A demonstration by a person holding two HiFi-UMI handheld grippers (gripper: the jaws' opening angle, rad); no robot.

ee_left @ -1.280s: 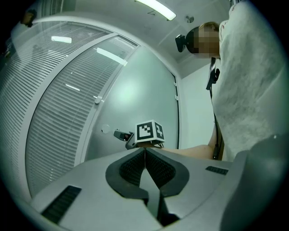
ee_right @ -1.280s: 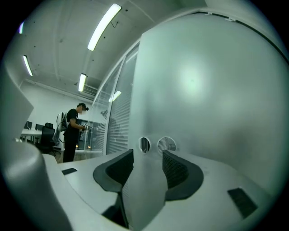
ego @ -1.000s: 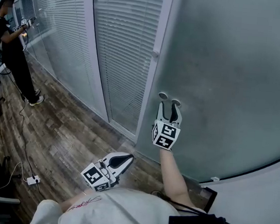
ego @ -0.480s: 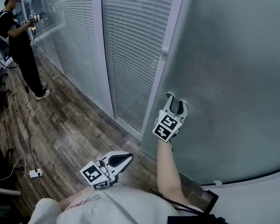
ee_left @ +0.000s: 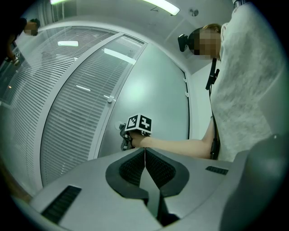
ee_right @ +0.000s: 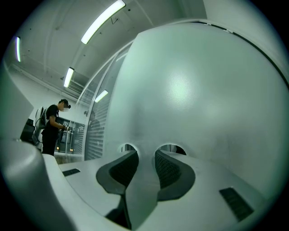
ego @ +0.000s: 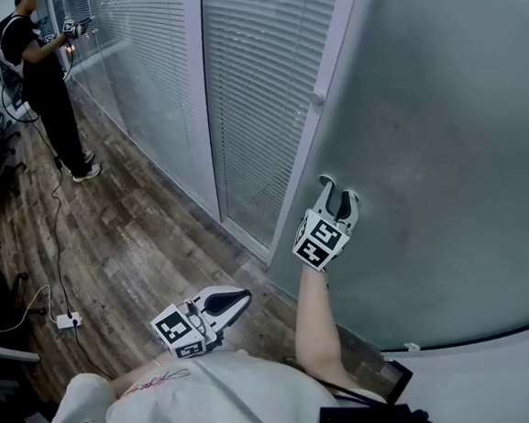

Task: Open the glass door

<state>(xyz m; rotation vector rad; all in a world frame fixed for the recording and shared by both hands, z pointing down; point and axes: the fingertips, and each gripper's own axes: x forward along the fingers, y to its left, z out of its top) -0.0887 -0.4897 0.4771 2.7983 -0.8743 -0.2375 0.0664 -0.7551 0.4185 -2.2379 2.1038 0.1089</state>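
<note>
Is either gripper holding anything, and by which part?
Nothing is held. The left gripper is shut, empty; the right gripper, at the glass door, has just been closing with nothing between its jaws.

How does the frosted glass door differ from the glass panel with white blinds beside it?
The frosted grey-green glass door is a plain, cloudy sheet; the glass panel with white blinds shows horizontal slats. The door stands right of the white frame post; the panel stands left of it. Both run down to the wooden floor.
</note>
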